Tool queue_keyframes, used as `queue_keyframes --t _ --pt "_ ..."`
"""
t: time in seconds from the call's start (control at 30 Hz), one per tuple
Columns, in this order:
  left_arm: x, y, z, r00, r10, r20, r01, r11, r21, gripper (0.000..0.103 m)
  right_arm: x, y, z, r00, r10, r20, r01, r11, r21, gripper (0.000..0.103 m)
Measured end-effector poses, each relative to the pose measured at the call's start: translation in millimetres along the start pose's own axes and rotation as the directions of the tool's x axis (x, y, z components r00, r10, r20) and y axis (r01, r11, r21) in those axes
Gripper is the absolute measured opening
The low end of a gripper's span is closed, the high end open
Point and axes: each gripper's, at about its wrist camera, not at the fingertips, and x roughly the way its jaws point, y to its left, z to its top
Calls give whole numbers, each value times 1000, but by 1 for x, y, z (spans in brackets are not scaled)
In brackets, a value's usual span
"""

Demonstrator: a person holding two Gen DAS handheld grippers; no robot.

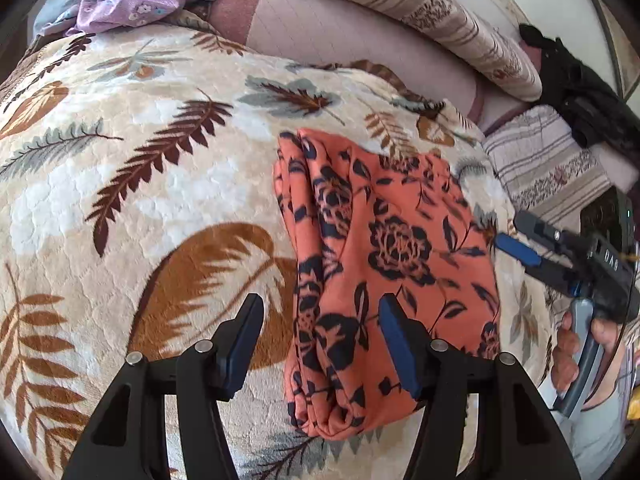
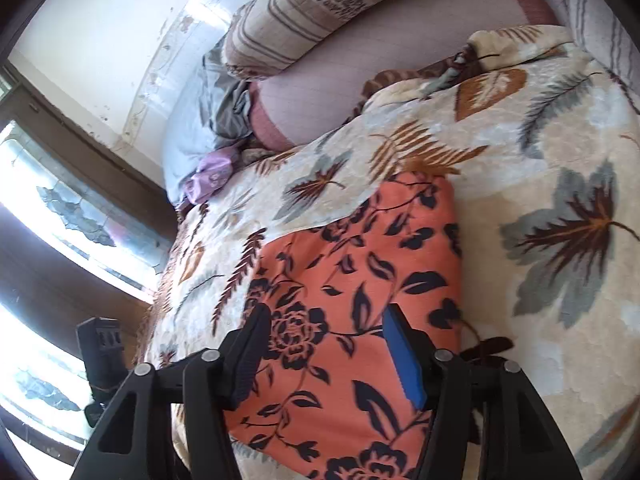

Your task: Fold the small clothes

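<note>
Left wrist view: a big soft blanket (image 1: 160,184) with brown and grey leaves covers the bed and fills most of the picture. Its near edge is cut off by the round rim of the lens.

Far back lies a long striped pillow (image 1: 432,12) on a pink sheet (image 1: 320,36). In the far left corner sits a purple cloth (image 1: 128,6) in a crumpled heap; what kind of clothing it is cannot be made out.

The orange flowered cloth (image 1: 384,248) lies folded in a neat block on the blanket, to the right of the middle. Its left side shows stacked folds.

The left gripper (image 1: 322,340) is low in the picture with its jaws spread apart and nothing pinched. Its right finger stands over the cloth and its left finger over the blanket. If they touch the fabric is hard to tell.

The right gripper (image 1: 516,240) comes in from the right, just past the cloth's right edge. A hand (image 1: 576,344) holds its handle, partly cut off by the rim.

In the right wrist view, the right gripper (image 2: 326,344) has its jaws apart too, holding nothing, with the orange flowered cloth (image 2: 360,280) under them. A bright window (image 2: 48,208) on the left is washed out.
</note>
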Motion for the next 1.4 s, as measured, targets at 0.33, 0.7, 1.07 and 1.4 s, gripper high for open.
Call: queue_keyframes --t 0.33,0.7,1.07,1.4 --pt "12 -13 -17 983 182 21 -183 977 107 75 27 -6 9 998 -61 -15 61 997 54 81" --pt "-34 -33 -39 924 347 162 -370 918 141 84 -10 38 -31 963 -266 27 267 949 -165 97" --pt "-81 -59 -79 896 399 193 -421 903 88 90 -75 58 -141 890 -450 79 456 862 -221 103" --pt "-124 -89 -92 893 363 267 -387 921 42 90 -102 95 -156 839 -507 197 542 809 -226 103"
